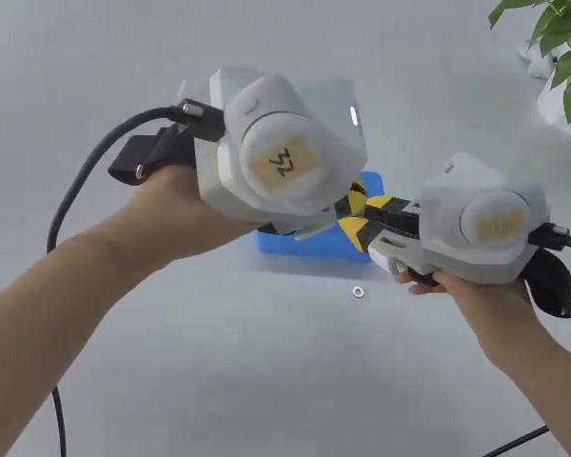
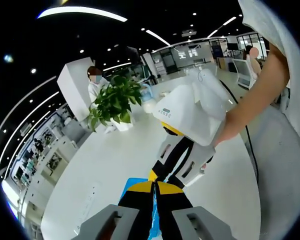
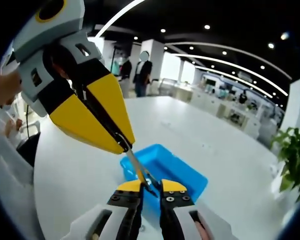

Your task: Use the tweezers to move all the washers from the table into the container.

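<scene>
My left gripper (image 1: 350, 203) and right gripper (image 1: 362, 227) meet tip to tip above the blue container (image 1: 309, 243). In the right gripper view the left gripper's yellow jaws come in from the upper left, shut on thin metal tweezers (image 3: 136, 167). The tweezers' tip runs down between the yellow tips of my right gripper (image 3: 150, 186), which are closed on it. In the left gripper view my own left gripper (image 2: 155, 192) is shut on the thin tweezers, facing the other gripper. One small washer (image 1: 358, 292) lies on the white table just in front of the container. The container's inside (image 3: 182, 172) looks bare blue.
A leafy plant (image 1: 557, 38) stands at the table's far right corner. A black cable (image 1: 86, 181) trails off the left gripper toward the left edge. The white tabletop (image 1: 219, 362) stretches wide around the container. People stand far off in the room.
</scene>
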